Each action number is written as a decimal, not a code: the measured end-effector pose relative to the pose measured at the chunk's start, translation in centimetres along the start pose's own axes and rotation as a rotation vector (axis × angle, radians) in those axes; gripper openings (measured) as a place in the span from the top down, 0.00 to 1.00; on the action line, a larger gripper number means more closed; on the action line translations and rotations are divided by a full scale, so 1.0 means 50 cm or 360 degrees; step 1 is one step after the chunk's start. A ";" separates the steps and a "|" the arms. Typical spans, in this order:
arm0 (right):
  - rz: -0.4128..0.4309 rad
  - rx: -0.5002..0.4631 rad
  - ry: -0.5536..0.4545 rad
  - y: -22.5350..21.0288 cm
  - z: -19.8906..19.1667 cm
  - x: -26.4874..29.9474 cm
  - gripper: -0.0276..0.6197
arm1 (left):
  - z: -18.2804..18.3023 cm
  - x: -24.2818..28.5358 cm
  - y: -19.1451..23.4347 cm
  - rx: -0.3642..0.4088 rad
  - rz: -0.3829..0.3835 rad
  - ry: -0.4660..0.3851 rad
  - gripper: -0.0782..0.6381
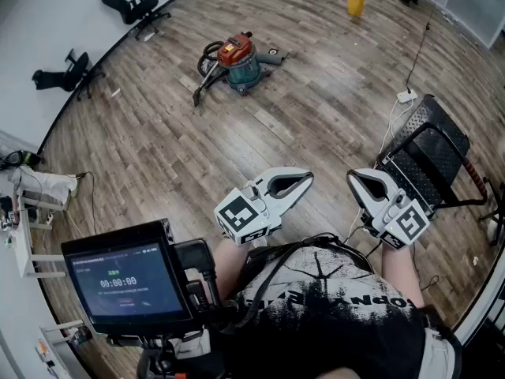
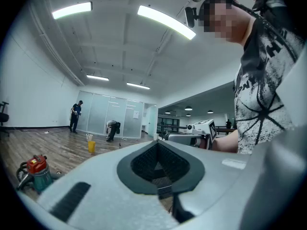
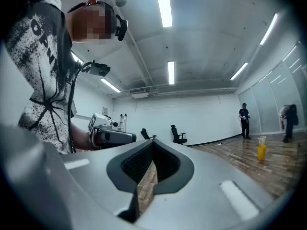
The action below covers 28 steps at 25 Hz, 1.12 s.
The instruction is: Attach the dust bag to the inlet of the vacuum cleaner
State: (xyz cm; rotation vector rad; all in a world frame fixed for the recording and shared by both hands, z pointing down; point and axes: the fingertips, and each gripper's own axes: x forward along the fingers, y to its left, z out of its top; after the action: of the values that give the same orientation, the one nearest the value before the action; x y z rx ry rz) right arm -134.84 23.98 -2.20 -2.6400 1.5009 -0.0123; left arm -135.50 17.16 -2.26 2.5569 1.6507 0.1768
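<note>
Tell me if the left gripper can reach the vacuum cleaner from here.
Probably not: the left gripper is held near the person's waist, and the vacuum cleaner stands far across the floor. Nothing blocks walking over.

T-shirt (image 1: 331,298): white, black splatter print | left gripper (image 1: 308,178), right gripper (image 1: 353,177): pale grey, marker cubes

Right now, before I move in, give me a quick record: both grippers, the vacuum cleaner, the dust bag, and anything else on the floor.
left gripper: shut, empty, held level in front of the person
right gripper: shut, empty, level, beside the left one, not touching it
vacuum cleaner: on the wood floor ahead, far from both grippers, hose lying beside it
dust bag: not seen in any view
other things: yellow bucket beyond the vacuum cleaner; two office chairs by the wall; black mesh chair at the right
task state: not begun
</note>
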 end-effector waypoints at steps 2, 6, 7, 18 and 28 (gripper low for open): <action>0.0000 -0.0011 -0.0006 -0.004 0.003 0.000 0.95 | 0.005 0.007 0.004 0.0013 -0.0015 -0.0004 0.89; 0.0015 -0.0022 -0.0006 0.001 0.004 0.002 0.95 | 0.005 0.009 0.007 0.0016 -0.0015 -0.0005 0.89; 0.0018 -0.0026 -0.0004 0.002 0.004 0.002 0.95 | 0.005 0.008 0.006 0.0014 -0.0015 -0.0006 0.89; 0.0108 0.0071 -0.0019 -0.038 0.008 0.002 0.95 | 0.006 0.046 0.033 -0.0023 0.0011 0.0021 0.89; 0.0131 0.0023 0.0084 -0.029 -0.024 -0.003 0.95 | -0.001 0.020 0.037 -0.0170 0.0069 -0.0012 0.89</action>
State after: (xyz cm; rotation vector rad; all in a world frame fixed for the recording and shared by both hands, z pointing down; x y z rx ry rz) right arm -133.75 24.76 -0.84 -2.5838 1.6184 -0.0869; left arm -133.43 17.34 -1.88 2.5127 1.5400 0.2512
